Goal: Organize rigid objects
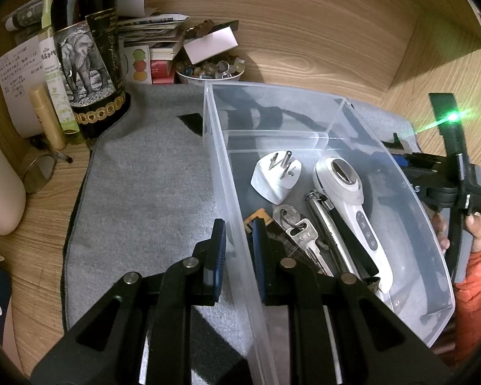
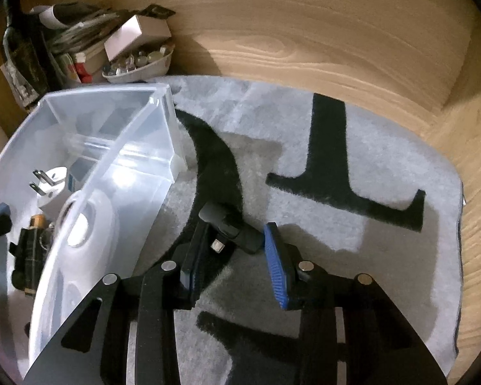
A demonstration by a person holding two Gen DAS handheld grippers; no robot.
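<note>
A clear plastic bin (image 1: 272, 91) stands on a grey mat (image 1: 144, 176) with black letters. It holds a white plug adapter (image 1: 275, 176), a white handheld device (image 1: 346, 199), keys (image 1: 301, 231) and a metal-and-black utility knife (image 1: 333, 234). My left gripper (image 1: 240, 247) is shut on the bin's near left wall, one pad outside and one inside. To the right of the bin (image 2: 112, 96), on the mat (image 2: 384, 147), my right gripper (image 2: 234, 240) is shut on a small black USB adapter (image 2: 243, 237), whose metal plug points toward the camera.
A dark bottle with an elephant label (image 1: 86, 54), a bowl of stones (image 1: 208, 70), stacked papers and boxes (image 1: 150, 32) and glasses (image 1: 38, 173) crowd the back left. A wooden wall rises behind the mat. A hand with an orange sleeve (image 1: 477, 272) holds the right tool.
</note>
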